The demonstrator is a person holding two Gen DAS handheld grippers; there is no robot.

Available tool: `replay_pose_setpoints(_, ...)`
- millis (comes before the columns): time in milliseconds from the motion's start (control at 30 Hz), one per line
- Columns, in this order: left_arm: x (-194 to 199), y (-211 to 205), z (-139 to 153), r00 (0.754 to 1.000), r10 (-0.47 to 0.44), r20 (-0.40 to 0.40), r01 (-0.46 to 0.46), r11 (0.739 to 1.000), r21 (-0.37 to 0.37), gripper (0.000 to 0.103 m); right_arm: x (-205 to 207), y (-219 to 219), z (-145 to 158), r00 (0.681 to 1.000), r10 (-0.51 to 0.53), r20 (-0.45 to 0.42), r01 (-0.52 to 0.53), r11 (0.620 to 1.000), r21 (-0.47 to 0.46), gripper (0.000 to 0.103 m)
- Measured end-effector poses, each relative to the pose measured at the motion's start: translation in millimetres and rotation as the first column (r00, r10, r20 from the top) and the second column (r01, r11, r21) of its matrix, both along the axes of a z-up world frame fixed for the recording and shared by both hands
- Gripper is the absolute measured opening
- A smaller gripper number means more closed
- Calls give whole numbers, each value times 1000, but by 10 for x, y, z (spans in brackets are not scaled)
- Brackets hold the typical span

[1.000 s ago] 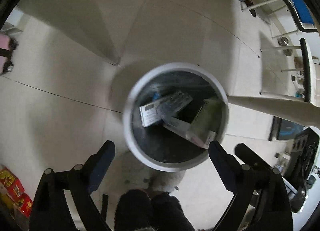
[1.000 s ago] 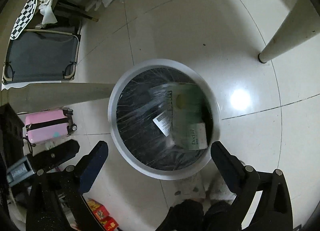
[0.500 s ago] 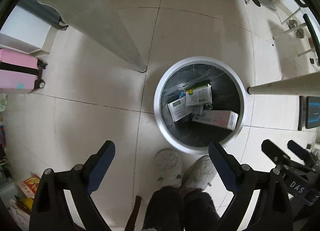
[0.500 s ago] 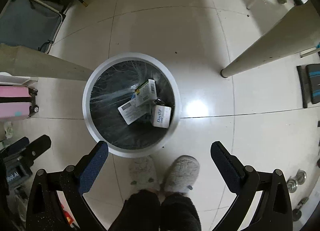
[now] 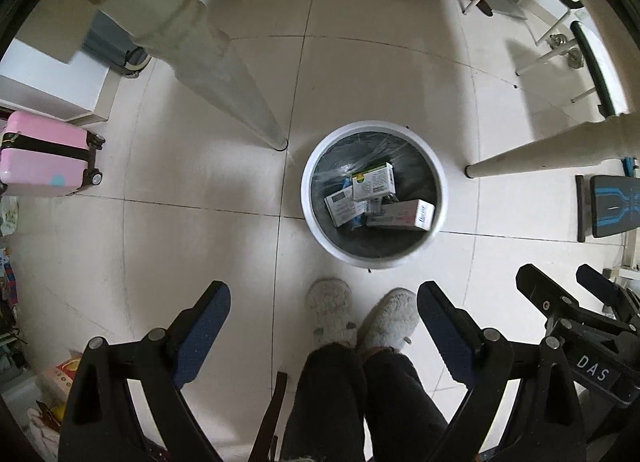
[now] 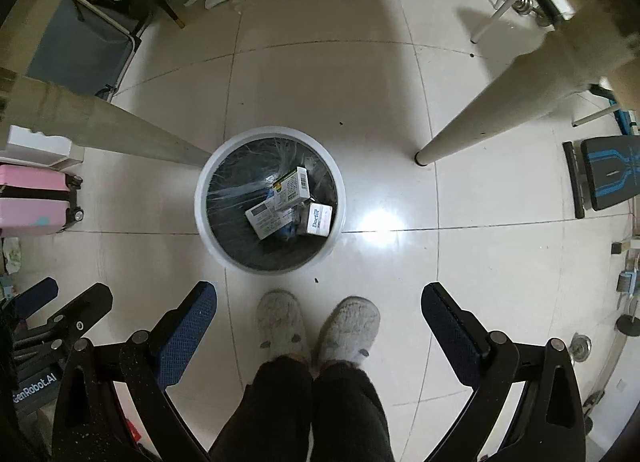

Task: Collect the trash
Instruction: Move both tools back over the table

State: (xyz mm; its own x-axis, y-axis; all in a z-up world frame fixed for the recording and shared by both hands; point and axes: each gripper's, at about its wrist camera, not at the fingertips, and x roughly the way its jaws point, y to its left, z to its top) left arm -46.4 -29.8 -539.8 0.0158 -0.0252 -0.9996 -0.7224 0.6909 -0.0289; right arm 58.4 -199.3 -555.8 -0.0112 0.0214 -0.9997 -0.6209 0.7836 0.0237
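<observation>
1. Trash boxes (image 5: 372, 181) lay in a heap inside the round white bin (image 5: 438, 197), which stood on the tiled floor (image 5: 200, 246) between two pale table legs.
2. One box with a green and yellow end (image 6: 292, 187) sat on top, a grey and white box (image 6: 262, 217) lay under it, and a long white box (image 5: 402, 215) with blue letters leaned at the side.
3. More small things were under the boxes, but they were too hidden and too small to make out.
4. The words on the boxes were too tiny to read fully.
5. A dark bag lined the bin, and its bottom was mostly covered.
6. The left table leg (image 5: 224, 77) was blurry at the top and cut off by the edge of the left view.
7. The pink suitcase (image 5: 44, 161) was cut off at the side.
8. The person was seen only as dark trouser legs and two fluffy grey slippers (image 6: 280, 326), right beside the bin.
9. The left gripper (image 5: 324, 322) had its two fingers spread wide apart, and it held nothing and touched nothing.
10. The right gripper (image 6: 320, 322) was also spread wide, with nothing between its blue pads (image 6: 448, 326).
11. Both hung high above the floor, well apart from the bin.
12. Part of the right gripper showed in the corner of the left view, and part of the left one showed in the corner of the right view.
</observation>
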Motion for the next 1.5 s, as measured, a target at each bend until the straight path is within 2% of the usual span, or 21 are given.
replay_pose_setpoints(133,-88,-36,444,1000,-9,12,9,1000,8,95,-102,-55,466,1000,1,-2,-1,1000,9,103)
replay_pose_setpoints(467,-297,8,1597,998,-34,53,31,997,64,95,-289,-68,1927,1000,-18,16,17,998,64,103)
replay_pose_setpoints(600,-279,147,2069,996,-35,80,24,991,133,95,-258,0,2427,999,-48,12,47,992,118,103)
replay_pose_setpoints(733,-81,411,2397,993,-17,120,-6,982,190,95,-32,174,2874,996,-93,12,89,978,191,103)
replay_pose_setpoints(867,237,764,2627,991,1,137,-34,969,244,95,475,456,3230,992,-128,10,122,964,237,103)
replay_pose_setpoints(1000,700,1099,2752,989,14,146,-54,960,273,95,1091,741,3369,993,-117,27,107,966,237,103)
replay_pose_setpoints(1067,1018,1222,2777,989,-14,146,-30,954,298,95,1538,944,3393,995,-84,45,73,974,215,103)
replay_pose_setpoints(1100,1309,1317,2747,990,-45,130,1,948,319,95,1768,1059,3392,997,-61,54,49,978,203,103)
replay_pose_setpoints(1167,1653,1443,2708,991,-87,104,43,931,363,96,2238,1330,3381,997,9,71,-22,984,178,103)
replay_pose_setpoints(1233,2164,1650,2598,991,-119,62,83,906,415,96,2714,1628,3349,991,88,100,-101,985,136,103)
replay_pose_setpoints(1300,2492,1863,2484,991,-127,44,97,903,418,96,3214,1983,3277,975,187,122,-198,977,80,103)
replay_pose_setpoints(1400,2989,2172,2232,993,-120,10,106,909,403,96,3892,2517,3118,927,342,153,-342,939,-26,103)
replay_pose_setpoints(1500,3322,2353,2043,992,-124,-10,118,911,395,96,4383,3022,2917,849,500,172,-485,866,-124,102)
